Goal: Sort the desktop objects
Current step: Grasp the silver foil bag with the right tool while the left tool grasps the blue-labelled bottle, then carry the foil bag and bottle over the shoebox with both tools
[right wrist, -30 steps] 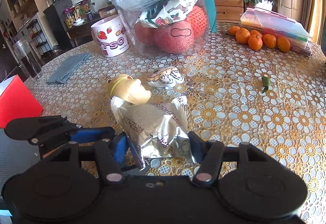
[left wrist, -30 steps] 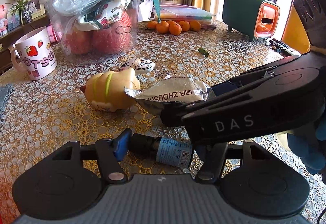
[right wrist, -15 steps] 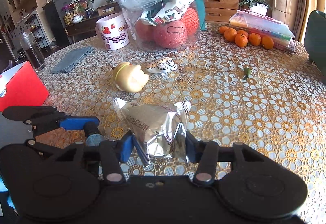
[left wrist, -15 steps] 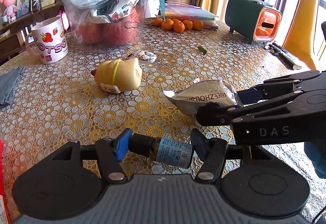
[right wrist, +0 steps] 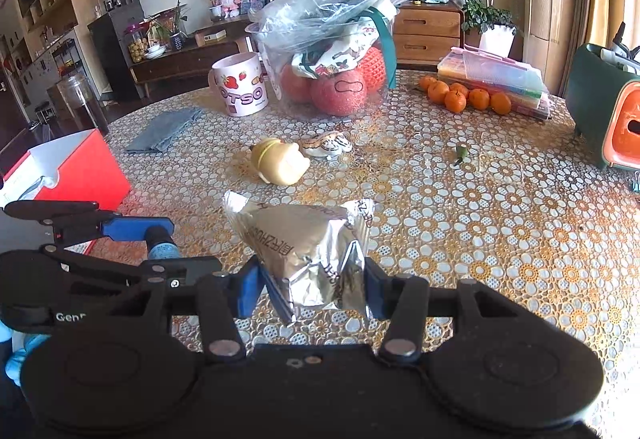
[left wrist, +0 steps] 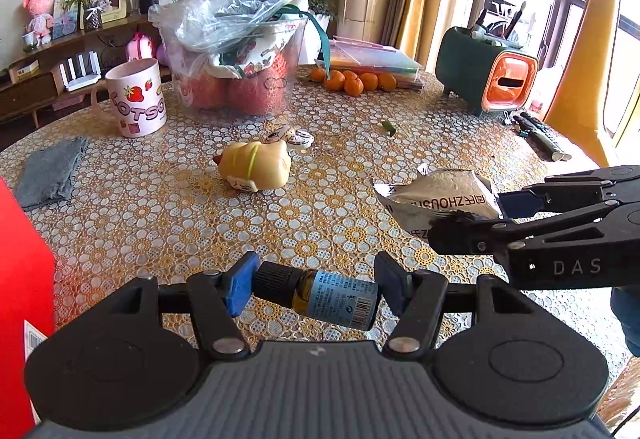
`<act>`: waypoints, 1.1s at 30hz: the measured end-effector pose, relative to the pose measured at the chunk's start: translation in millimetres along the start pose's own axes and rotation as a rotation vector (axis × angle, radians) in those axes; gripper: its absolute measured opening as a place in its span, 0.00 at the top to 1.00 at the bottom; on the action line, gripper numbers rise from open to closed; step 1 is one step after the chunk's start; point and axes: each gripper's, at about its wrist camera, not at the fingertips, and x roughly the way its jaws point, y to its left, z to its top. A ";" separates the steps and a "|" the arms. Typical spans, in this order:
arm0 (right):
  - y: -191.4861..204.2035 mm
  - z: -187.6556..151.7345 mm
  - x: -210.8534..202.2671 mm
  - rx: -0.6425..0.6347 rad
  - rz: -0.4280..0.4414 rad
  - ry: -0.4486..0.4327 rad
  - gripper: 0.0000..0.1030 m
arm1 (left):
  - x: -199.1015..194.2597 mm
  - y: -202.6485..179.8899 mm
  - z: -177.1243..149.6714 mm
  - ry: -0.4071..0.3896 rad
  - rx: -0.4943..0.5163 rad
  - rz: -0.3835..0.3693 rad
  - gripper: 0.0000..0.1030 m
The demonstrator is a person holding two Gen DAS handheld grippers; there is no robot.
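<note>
A small amber bottle with a black cap and a blue label lies crosswise between the blue pads of my left gripper, which is shut on it above the table. My right gripper is shut on a crumpled silver foil packet and holds it off the table. In the left wrist view the right gripper reaches in from the right with the packet. In the right wrist view the left gripper and its bottle sit at the lower left.
On the floral tablecloth lie a yellow toy and a striped figure. Behind them stand a strawberry mug, a clear tub of bagged fruit, oranges and a green-orange holder. At left are a grey cloth and a red box.
Both grippers have risen and drawn back from the table, the left with the bottle and the right with the foil packet. The right jaws have squeezed tighter on the packet.
</note>
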 end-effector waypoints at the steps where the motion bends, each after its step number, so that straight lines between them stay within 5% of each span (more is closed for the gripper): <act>1: 2.8 -0.5 -4.8 -0.002 0.000 -0.005 0.51 | -6.5 0.4 0.2 -0.008 -0.001 0.001 0.39; 18: 73.0 -0.9 -60.9 -0.071 0.030 -0.061 0.51 | -93.1 38.7 3.9 -0.106 -0.088 0.034 0.39; 33: 169.2 26.1 -51.1 -0.212 0.053 -0.062 0.51 | -149.0 118.4 1.8 -0.160 -0.162 0.171 0.39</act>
